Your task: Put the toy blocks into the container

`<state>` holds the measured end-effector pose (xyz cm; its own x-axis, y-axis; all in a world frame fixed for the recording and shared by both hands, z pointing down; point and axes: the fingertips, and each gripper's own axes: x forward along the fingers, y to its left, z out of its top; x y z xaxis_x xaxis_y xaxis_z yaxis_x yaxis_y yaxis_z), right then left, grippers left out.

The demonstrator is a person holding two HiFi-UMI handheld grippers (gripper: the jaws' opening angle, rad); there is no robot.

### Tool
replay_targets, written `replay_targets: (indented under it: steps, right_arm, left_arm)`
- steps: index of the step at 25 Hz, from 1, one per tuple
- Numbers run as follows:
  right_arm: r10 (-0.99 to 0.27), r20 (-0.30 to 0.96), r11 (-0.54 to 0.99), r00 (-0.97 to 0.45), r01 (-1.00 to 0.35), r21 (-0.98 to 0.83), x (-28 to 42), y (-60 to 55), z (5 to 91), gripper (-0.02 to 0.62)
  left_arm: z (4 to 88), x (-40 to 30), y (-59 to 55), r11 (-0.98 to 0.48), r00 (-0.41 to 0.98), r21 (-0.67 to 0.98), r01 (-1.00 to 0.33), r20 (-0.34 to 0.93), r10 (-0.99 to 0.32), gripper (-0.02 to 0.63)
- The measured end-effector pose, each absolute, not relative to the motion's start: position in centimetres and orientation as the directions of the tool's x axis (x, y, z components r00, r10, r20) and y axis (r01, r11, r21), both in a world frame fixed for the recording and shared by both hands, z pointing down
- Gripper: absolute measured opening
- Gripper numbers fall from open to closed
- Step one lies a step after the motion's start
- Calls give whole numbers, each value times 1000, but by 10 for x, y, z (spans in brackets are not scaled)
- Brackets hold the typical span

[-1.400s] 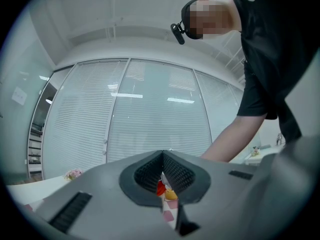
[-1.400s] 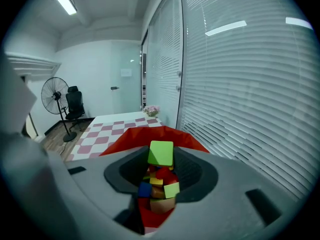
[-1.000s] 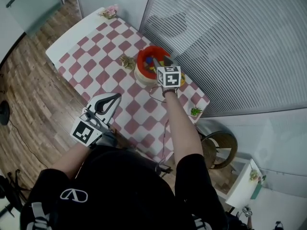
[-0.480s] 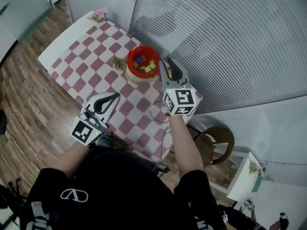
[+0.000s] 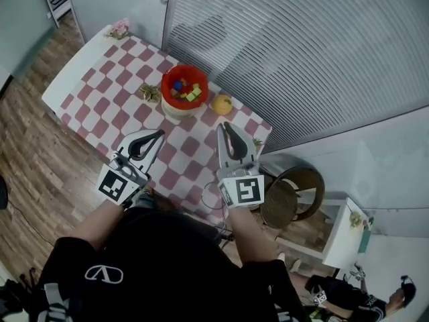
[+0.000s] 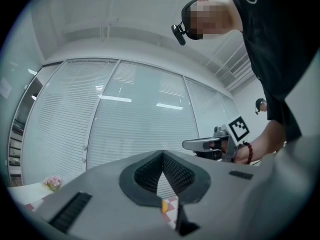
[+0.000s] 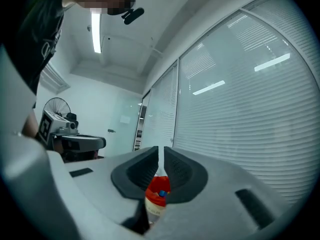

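the toy blocks [image 5: 186,90] lie in a small heap inside the round red plastic container [image 5: 167,79]. blue, yellow and green pieces show among them, too small in the head view to tell their shapes. the container stands on the far half of the table with the red and white checked cloth [image 5: 100,92], close to the slatted blind. its rim is bright red and the wall below it is pale cream. a round yellow-orange thing [image 5: 222,104] sits on the cloth just beside the container on its right, and a small brownish sprig [image 5: 149,92] lies just beside it on its left. a little bunch of pink flowers [image 5: 119,29] rests at the table's far corner.

both grippers are held above the near edge of the table, well apart from the container, and point towards it. the left gripper [image 5: 162,133] has its ribbed pads pressed together at the tips, with nothing between them. the right gripper [image 5: 224,125] has just been closing its claw: the pads stand almost together with only a thin slit left, and no block is in it. in the right gripper view the red container [image 7: 157,186] shows beyond that slit with a blue piece at its top.
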<state>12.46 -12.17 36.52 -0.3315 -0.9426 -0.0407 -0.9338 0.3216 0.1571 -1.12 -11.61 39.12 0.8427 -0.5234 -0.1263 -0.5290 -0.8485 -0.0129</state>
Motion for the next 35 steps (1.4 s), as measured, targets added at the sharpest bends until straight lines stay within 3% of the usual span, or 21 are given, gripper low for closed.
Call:
replay_targets:
  steps: [13,35]
  right_arm:
    - [-988,-53,146,-148,-988,39,168,-52,382,7]
    - [-996,-66,57,-63,-995,82,179,-32,387,5]
  left_arm:
    - [382,30,-103,-909,900,-23,-417,-149,-410,6]
    - [383,45,-96,-931,924,-40,-363,-145,-354,6]
